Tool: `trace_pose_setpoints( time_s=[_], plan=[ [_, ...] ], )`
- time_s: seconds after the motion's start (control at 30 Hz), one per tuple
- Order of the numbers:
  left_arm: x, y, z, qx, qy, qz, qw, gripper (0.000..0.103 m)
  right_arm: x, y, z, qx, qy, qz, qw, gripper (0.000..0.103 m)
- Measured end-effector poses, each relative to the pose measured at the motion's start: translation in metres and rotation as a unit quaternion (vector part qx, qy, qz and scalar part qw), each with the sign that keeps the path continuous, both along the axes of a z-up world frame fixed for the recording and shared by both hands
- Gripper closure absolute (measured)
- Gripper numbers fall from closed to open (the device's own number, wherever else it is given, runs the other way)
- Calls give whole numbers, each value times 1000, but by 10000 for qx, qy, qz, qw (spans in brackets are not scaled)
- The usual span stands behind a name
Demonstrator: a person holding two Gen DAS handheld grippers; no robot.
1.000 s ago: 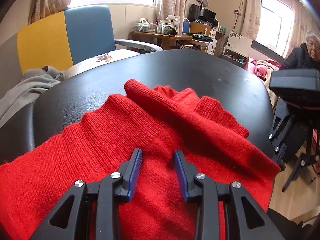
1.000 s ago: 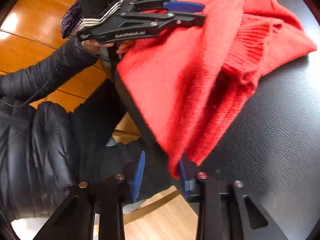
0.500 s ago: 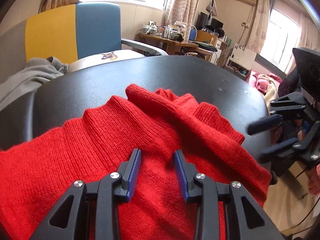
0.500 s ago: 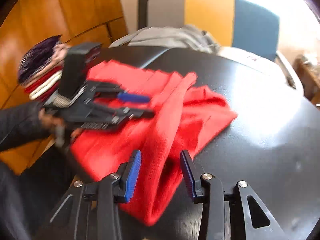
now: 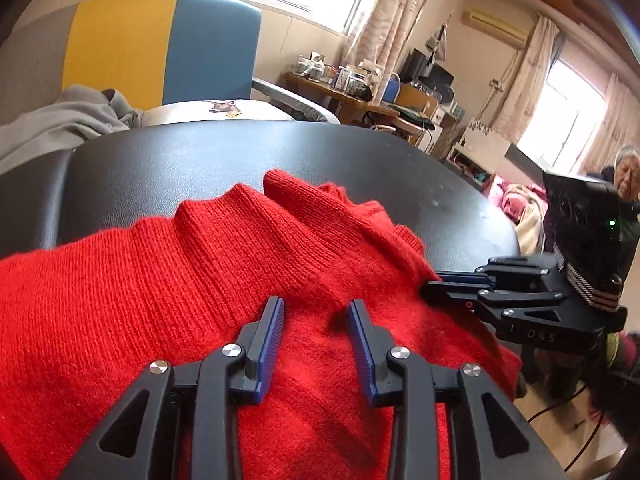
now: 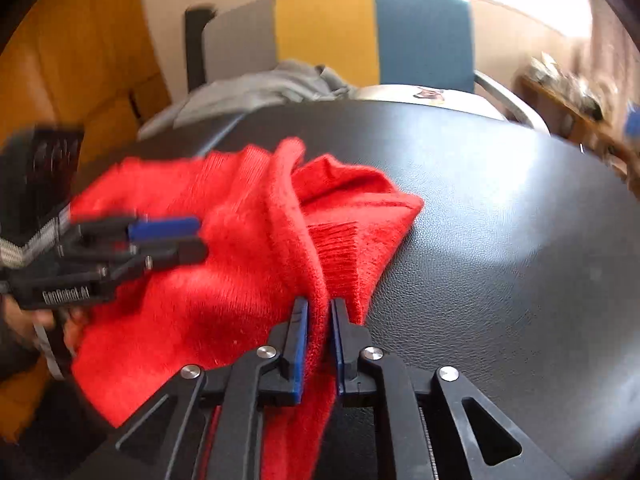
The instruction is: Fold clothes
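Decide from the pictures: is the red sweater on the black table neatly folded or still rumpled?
Rumpled. The red sweater lies bunched in uneven ridges on the black table, one edge pinched in the right gripper.

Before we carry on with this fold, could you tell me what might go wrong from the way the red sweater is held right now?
1. The right gripper pinches only a thin edge of the red sweater; a pull may slip it free.
2. The left gripper is open above the knit, so nothing pins the sweater and it may drag across the smooth black table.
3. The sweater overhangs the table's near edge and could slide off.
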State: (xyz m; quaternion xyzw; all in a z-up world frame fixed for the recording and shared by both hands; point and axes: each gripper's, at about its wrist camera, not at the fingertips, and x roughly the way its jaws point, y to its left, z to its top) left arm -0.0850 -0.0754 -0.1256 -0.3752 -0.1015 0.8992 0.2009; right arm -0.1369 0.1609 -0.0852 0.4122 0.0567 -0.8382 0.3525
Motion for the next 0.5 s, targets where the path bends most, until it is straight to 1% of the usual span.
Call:
trace_pose_setpoints(
  time_s=[0.03, 0.07, 0.1, 0.13, 0.2, 0.27, 0.37, 0.43, 0.5],
  plan=[
    [0, -1, 0, 53, -10, 21, 10000, 71, -4, 7, -1, -231, -152, -98, 9996, 90],
    [0, -2, -1, 83, -13, 38, 10000, 71, -8, 13, -3, -428, -305, -221, 9984, 76],
    [0, -2, -1, 82, -10, 41, 10000, 71, -10, 15, -7, -477, -427, -406, 9971, 39],
    [-1, -2, -1, 75, -6, 42, 10000, 71, -10, 15, -7, -407, -438, -503, 9969, 37],
    [-1, -1, -1, 55, 7, 51, 10000, 71, -9, 13, -5, -244, -413, -664, 9966, 40],
    [-1, -1, -1, 79, 6, 59, 10000, 71, 0, -4, 12, 74, 5, -538, 9985, 43],
    [-2, -1, -1, 118, 7, 70, 9999, 71, 15, -37, 46, 200, 670, -222, 9973, 44],
    [-2, -1, -1, 111, 11, 73, 9999, 71, 20, -62, 64, -16, 787, 59, 9969, 44],
    [-1, -2, -1, 115, 22, 88, 9999, 71, 17, -76, 72, -501, 542, 241, 9970, 44]
  ],
)
